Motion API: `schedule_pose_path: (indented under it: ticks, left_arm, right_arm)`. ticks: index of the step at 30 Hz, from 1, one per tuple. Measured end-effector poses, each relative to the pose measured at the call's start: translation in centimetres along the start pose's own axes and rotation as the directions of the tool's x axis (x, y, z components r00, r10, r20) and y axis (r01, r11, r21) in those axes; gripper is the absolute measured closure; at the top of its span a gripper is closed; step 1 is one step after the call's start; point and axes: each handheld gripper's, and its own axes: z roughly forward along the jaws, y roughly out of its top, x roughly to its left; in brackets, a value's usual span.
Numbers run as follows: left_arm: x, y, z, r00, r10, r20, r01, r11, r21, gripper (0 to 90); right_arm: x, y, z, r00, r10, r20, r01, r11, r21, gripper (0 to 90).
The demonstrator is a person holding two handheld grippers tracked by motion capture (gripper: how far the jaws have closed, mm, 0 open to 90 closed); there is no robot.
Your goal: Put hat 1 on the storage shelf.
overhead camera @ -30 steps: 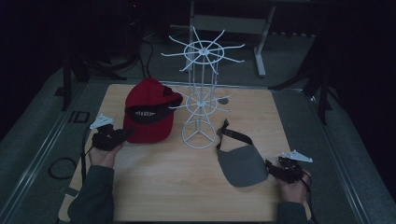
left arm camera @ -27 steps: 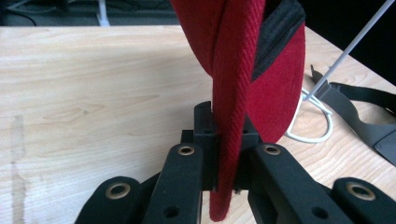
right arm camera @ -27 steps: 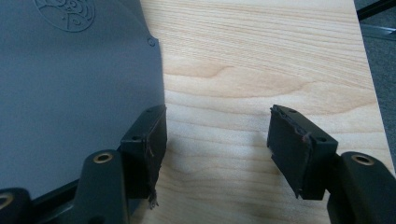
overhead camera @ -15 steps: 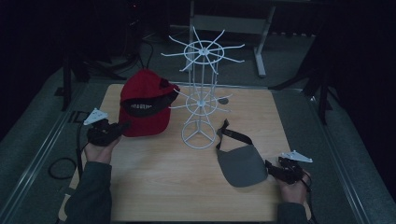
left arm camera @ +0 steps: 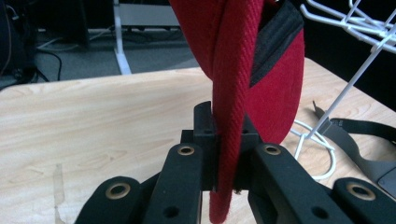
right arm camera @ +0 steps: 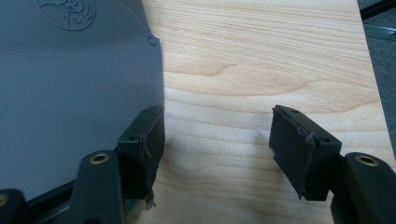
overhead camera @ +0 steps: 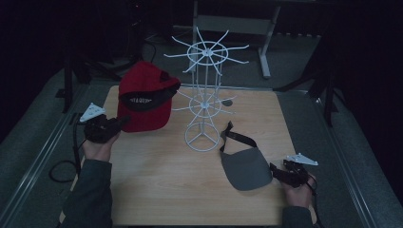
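Red cap up on my left, grey visor waiting on my right.

My left gripper [overhead camera: 105,128] has its fingers clamped on the red cap [overhead camera: 145,97] brim, held clear of the tabletop [overhead camera: 157,185], I judge for hanging; the white wire rack [overhead camera: 204,90] stands close beside it. My right gripper [overhead camera: 290,173], fingers apart, rests beside the grey visor [overhead camera: 244,168].

Red cap [left arm camera: 261,70]: crown cut off at the top edge; print unreadable
Grey visor [right arm camera: 70,84]: runs past the left edge
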Motion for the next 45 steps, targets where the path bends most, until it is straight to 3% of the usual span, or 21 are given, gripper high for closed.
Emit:
schedule_pose_path:
  ticks: [12,19,32,37,45]
  left_arm:
    - [0.4,1.9,-0.9,0.9997,-0.007,-0.022,0.006,0.9980,-0.063,85.8]
    - [0.4,3.3,-1.2,0.9989,0.007,-0.047,-0.010,0.9977,-0.067,85.8]
    - [-0.3,5.2,-1.4,0.9993,0.026,-0.026,-0.029,0.9918,-0.124,85.8]
    - [-0.6,5.8,-1.3,0.9988,0.039,-0.029,-0.042,0.9914,-0.124,85.8]
    - [-0.8,6.5,-1.4,0.9994,0.029,-0.020,-0.031,0.9889,-0.145,85.8]
  right_arm:
    - [0.0,0.0,0.0,1.0000,0.000,-0.001,0.000,1.000,0.001,35.2]
    - [0.0,0.0,0.0,1.0000,-0.002,-0.002,0.002,1.000,0.000,35.2]
    - [0.0,0.0,0.0,1.0000,-0.001,-0.002,0.001,1.000,0.000,35.2]
    - [0.0,0.0,0.0,1.0000,-0.001,-0.002,0.001,1.000,0.000,35.1]
    - [0.0,0.0,0.0,1.0000,0.000,-0.002,0.000,1.000,-0.001,35.1]
